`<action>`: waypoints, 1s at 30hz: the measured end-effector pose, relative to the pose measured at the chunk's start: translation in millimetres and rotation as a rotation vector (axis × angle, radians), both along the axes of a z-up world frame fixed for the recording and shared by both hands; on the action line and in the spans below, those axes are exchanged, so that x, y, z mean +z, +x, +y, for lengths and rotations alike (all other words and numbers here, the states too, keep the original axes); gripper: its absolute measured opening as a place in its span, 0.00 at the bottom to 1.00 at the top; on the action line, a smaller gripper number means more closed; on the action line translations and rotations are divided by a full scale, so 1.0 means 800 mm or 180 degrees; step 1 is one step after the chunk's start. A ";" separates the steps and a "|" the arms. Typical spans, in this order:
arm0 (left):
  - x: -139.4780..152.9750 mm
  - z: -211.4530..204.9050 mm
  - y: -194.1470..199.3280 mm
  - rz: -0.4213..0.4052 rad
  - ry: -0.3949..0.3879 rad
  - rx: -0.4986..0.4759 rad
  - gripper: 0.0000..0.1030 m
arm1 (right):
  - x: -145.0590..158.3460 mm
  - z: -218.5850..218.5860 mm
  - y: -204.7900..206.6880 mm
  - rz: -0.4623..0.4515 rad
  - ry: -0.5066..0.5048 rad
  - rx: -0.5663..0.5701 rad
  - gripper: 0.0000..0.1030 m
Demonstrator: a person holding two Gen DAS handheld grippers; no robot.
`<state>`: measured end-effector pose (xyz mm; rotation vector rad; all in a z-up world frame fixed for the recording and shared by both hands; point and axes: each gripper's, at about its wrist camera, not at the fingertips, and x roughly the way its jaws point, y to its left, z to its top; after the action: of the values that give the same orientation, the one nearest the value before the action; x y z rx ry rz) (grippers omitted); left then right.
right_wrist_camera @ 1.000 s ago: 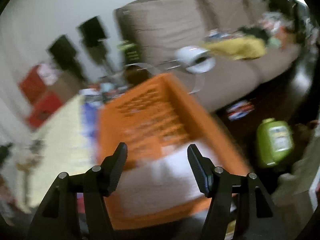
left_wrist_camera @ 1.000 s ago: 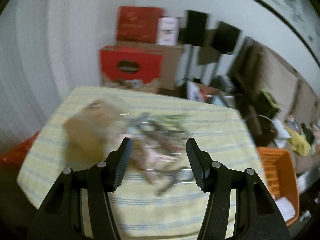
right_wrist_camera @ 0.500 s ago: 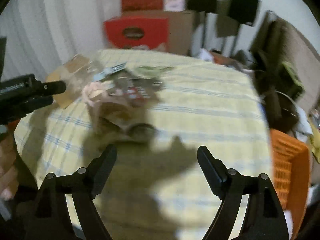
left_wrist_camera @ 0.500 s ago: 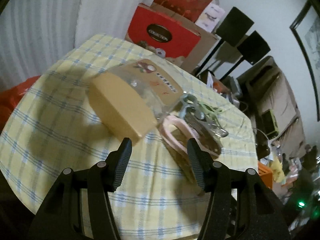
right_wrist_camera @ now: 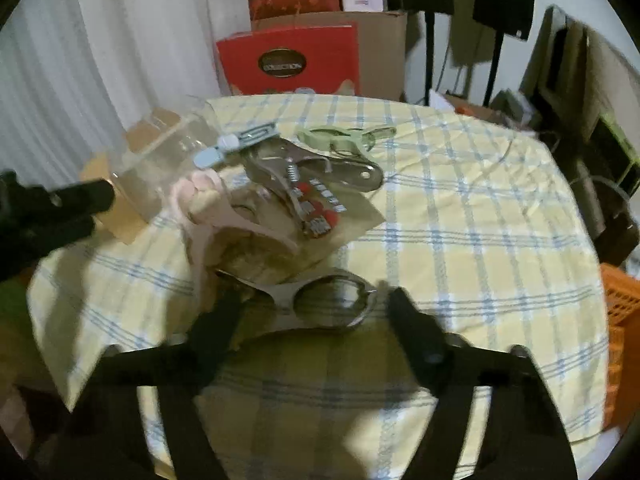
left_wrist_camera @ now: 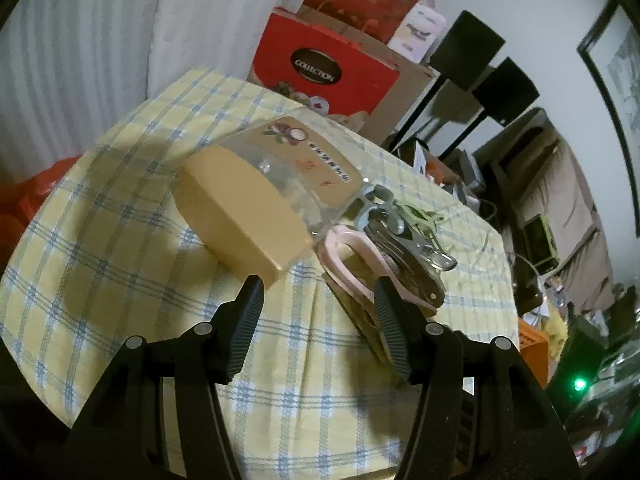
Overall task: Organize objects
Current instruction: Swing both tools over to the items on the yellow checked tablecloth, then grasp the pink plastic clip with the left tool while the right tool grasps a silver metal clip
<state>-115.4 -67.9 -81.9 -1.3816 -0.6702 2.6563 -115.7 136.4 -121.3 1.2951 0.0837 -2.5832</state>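
A clear plastic jar with a tan lid lies on its side on the checked tablecloth. Beside it is a pile of tools: pink-handled scissors, metal pliers and blue-handled scissors. My left gripper stands open just short of the lid and the pink handles, with only cloth between its fingers. In the right wrist view, metal scissors lie at the pile's near edge. My right gripper is closing around their handle loops, and the pads are not pressing on them. The left gripper shows at the left edge.
A red gift box and a cardboard box stand behind the table, with black speakers on stands to the right. An orange basket sits past the table's right edge. The right half of the cloth is bare.
The right wrist view swung from the orange basket and sofa to the table; its jaws widened, then narrowed around the metal scissors. The left gripper came closer to the jar and rolled.
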 end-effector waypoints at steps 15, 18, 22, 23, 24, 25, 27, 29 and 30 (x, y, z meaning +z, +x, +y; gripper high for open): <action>-0.013 0.099 0.000 -0.0021 -0.0524 -0.0259 0.80 | 0.035 0.117 0.058 0.0183 -0.0332 -0.0477 0.46; -0.028 0.114 -0.003 -0.0043 -0.0727 -0.0022 0.81 | 0.030 0.138 0.071 0.0194 -0.0350 -0.0597 0.46; -0.047 0.130 -0.009 -0.0170 -0.0730 -0.0112 0.81 | 0.025 0.150 0.088 0.0166 -0.0350 -0.0597 0.46; -0.046 0.132 -0.008 -0.0141 -0.0771 -0.0112 0.80 | 0.024 0.151 0.091 0.0166 -0.0344 -0.0585 0.46; -0.047 0.131 -0.008 -0.0146 -0.0754 -0.0116 0.76 | 0.024 0.151 0.093 0.0163 -0.0341 -0.0567 0.46; -0.046 0.129 -0.008 -0.0134 -0.0752 -0.0095 0.72 | 0.022 0.150 0.095 0.0157 -0.0336 -0.0546 0.46; -0.045 0.121 -0.007 -0.0159 -0.0765 -0.0033 0.54 | 0.018 0.147 0.096 0.0136 -0.0329 -0.0523 0.46; -0.042 0.112 -0.007 -0.0210 -0.0700 -0.0087 0.54 | 0.018 0.143 0.099 0.0139 -0.0348 -0.0480 0.46; -0.041 0.109 -0.006 -0.0245 -0.0695 -0.0116 0.54 | 0.018 0.140 0.099 0.0136 -0.0339 -0.0458 0.46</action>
<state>-119.9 19.7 -114.6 -1.5386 -0.3652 2.7267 -36.4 248.5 -107.0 1.2508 -0.1426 -2.6943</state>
